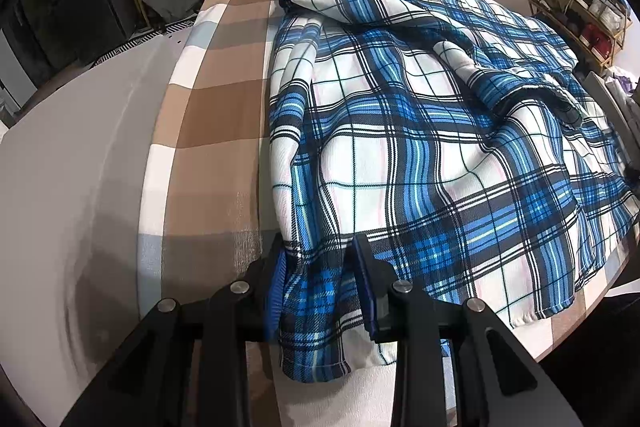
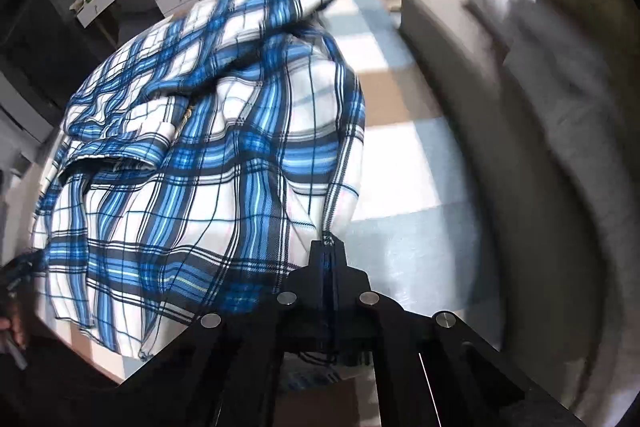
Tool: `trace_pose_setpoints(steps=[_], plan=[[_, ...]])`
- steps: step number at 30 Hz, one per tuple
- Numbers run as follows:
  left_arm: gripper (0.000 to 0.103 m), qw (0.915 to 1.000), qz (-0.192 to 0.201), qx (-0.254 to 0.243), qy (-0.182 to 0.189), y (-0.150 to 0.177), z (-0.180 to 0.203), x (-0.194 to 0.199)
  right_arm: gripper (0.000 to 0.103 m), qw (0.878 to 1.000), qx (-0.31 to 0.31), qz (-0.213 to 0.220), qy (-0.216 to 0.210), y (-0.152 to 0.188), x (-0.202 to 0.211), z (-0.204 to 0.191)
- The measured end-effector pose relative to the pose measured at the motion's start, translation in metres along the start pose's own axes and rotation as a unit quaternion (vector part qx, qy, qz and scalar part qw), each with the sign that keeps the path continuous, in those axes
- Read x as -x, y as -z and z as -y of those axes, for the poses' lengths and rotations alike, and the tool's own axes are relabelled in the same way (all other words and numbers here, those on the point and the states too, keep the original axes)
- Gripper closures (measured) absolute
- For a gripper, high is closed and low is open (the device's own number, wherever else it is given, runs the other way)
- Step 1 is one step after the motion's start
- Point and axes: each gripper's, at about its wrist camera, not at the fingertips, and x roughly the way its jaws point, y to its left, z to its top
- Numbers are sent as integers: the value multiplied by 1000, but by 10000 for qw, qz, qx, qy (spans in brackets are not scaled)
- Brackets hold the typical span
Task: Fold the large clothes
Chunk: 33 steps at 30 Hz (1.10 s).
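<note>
Plaid garment (image 1: 420,131), spread on the bed (image 1: 224,99): the left gripper (image 1: 320,279) pinches its bunched near corner, and the right gripper (image 2: 329,247), pressed together, nips the opposite edge. Fold grasp secured. The next move likely calls for lifting both corners together and carrying them evenly across.

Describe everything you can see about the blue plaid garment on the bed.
The plaid garment is a large blue, white and black checked piece of woven-looking cloth, rumpled, with a sleeve folded across it. It lies spread on a brown, white and pale-blue checked bedsheet. The left gripper clamps one bunched near corner; the right gripper pinches its edge.
</note>
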Motion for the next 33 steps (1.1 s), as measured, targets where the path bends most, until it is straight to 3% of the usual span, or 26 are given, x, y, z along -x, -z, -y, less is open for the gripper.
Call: trace_pose_setpoints(steps=[6,9,14,18,19,20,21,22,25,27,28,29,30,31,33], plan=[[77,10000,3,0,-13,0,0,0,101,9958,443,633,498,-5,42,-12],[77,10000,4,4,-21,0,0,0,101,9887,844,477,1140,-2,34,-11],[77,10000,0,15,-11,-1,-1,0,100,9868,734,5,1442,5,8,0],[77,9990,-64,101,441,-2,-5,0,95,9992,186,-49,353,9,10,15],[77,9980,-90,158,603,-3,-6,-1,89,9998,10,-104,-179,11,10,21],[68,9964,-114,208,809,-3,-7,-1,83,9978,-149,-195,-610,14,9,26],[56,9944,-132,199,1033,-3,-6,-1,69,9965,-230,-211,-770,16,9,28],[55,9922,-178,172,1221,-3,-4,-1,58,9948,-324,-197,-950,20,8,32],[55,9873,-224,45,1572,-4,5,-1,55,9866,-378,-241,-1568,27,0,37],[57,9864,-197,-49,1631,-4,9,0,55,9822,-431,-216,-1815,33,4,34],[64,9856,-188,-31,1680,-5,10,0,56,9798,-481,-105,-1936,35,4,37],[86,9852,-188,0,1705,-8,8,0,59,9790,-506,-45,-1975,37,8,37],[99,9852,-168,67,1706,-10,5,0,72,9793,-548,15,-1948,37,10,43],[99,9853,-120,193,1694,-11,-1,1,95,9804,-560,74,-1887,34,11,44],[99,9850,11,434,1672,-9,-12,6,100,9848,-484,286,-1644,32,19,43]])
